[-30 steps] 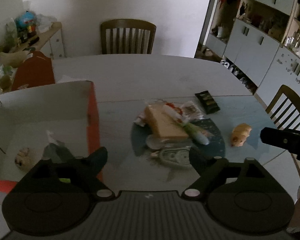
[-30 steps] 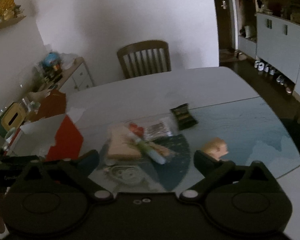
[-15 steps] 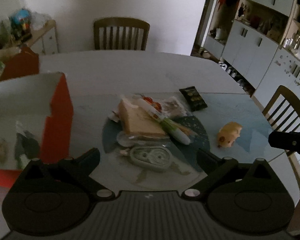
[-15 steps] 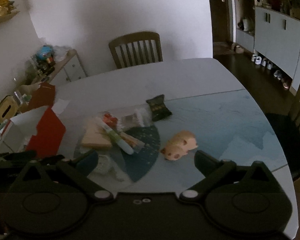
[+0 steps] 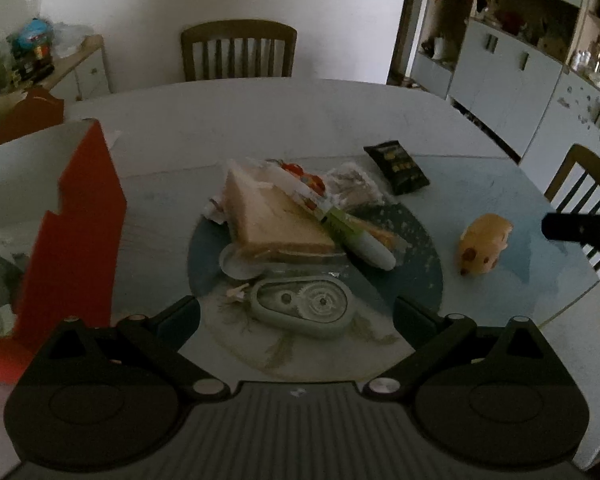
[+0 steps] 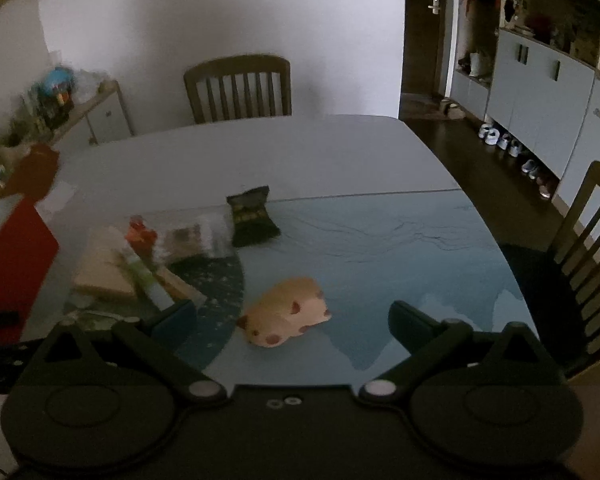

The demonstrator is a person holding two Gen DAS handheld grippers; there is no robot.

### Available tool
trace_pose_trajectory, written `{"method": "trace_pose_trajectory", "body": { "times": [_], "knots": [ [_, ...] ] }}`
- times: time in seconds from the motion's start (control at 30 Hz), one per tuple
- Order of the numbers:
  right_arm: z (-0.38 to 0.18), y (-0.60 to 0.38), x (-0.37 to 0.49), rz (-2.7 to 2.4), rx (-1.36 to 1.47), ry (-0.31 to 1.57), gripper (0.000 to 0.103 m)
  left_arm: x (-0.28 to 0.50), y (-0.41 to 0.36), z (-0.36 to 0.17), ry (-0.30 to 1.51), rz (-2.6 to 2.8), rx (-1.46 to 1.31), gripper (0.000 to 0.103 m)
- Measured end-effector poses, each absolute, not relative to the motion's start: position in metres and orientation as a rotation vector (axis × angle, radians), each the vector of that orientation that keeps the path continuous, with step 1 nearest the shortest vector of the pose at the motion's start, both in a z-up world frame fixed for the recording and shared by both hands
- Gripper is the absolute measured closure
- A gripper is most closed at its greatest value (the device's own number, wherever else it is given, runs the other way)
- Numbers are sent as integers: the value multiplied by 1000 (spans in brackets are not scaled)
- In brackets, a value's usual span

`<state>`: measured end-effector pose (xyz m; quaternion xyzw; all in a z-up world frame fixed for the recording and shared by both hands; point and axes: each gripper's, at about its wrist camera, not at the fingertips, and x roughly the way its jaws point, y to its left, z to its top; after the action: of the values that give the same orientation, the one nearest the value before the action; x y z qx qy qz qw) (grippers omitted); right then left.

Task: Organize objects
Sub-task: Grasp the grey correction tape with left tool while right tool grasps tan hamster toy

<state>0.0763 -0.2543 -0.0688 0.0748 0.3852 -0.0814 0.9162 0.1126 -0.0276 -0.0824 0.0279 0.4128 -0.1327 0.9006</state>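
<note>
Your left claw [image 5: 296, 312] is hanging released over the tape dispenser [image 5: 300, 306] on the bench [image 5: 260, 120], gripping nothing. Your right claw [image 6: 292, 316] is spread wide too, framing the toy hamster [image 6: 286, 312] lying just beside the pile with the sandwich [image 5: 272, 220]. The red box [image 5: 72, 232] is sitting to the left.

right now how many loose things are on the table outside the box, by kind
food packets: 3, the sandwich, dark snack bag and clear packet
stationery: 2, the tape dispenser and pen
toys: 1, the hamster
lids: 1, the white lid
total: 7, though the pile may hide more
</note>
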Motion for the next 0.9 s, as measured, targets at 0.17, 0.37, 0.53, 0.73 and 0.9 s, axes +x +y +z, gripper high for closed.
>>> {"method": "trace_pose_trajectory", "body": {
  "times": [0.17, 0.37, 0.53, 0.73, 0.9],
  "knots": [
    [-81, -260, 90, -177, 133, 814, 1, 119, -35, -99, 858, -275, 104, 0],
    [-89, -266, 106, -138, 150, 849, 1, 127, -39, -110, 874, -266, 130, 0],
    [-96, -271, 123, -98, 218, 909, 2, 131, -43, -115, 880, -265, 141, 0],
    [-106, -264, 138, -91, 204, 942, 5, 139, -47, -127, 903, -258, 144, 0],
    [-113, -260, 145, -76, 179, 967, 5, 143, -50, -135, 918, -263, 144, 0]
  ]
}}
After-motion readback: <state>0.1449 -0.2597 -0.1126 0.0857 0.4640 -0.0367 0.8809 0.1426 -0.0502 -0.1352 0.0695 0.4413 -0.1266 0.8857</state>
